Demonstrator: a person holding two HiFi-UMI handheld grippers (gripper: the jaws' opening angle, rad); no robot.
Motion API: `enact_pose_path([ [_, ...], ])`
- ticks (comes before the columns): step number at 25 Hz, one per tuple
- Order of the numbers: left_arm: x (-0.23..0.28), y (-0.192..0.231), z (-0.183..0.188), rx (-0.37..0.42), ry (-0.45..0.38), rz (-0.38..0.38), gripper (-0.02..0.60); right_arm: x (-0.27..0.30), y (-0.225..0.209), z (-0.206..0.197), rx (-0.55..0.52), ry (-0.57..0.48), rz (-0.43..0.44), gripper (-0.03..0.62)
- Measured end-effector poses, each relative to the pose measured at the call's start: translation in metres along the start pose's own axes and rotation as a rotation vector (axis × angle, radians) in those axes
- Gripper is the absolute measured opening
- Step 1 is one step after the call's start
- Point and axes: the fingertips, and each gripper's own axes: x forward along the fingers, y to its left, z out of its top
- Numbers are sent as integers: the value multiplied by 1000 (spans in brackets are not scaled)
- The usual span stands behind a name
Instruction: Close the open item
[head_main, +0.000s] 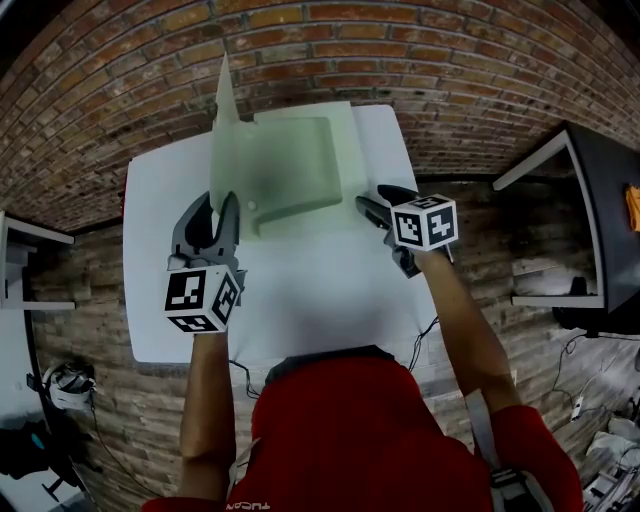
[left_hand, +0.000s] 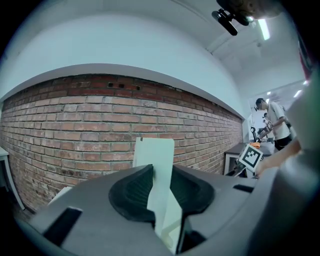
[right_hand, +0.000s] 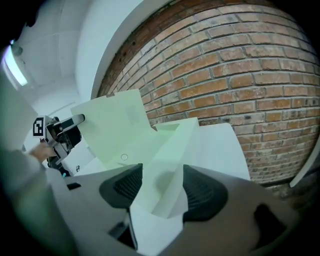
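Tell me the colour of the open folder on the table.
Pale, translucent green. The folder shows best in the head view.

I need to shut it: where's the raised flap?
Head view: the flap stands at the folder's left edge, between the left gripper's closing jaws.

Nothing legible: the print at the hem of the red shirt (head_main: 350, 420) is cut off and too small.
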Motion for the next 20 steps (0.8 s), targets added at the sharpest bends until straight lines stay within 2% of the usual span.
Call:
enact_pose_path([
  [3,2,-4,2,4,-4,-7,81,4,-1,-3,11,10,12,234],
  [10,8,-17,4,14,-7,-36,66,9,0,-7,37,11,60,233],
  [20,24,-61,1,48,20,-113,61,13,-1,-11,-2,32,87,233],
])
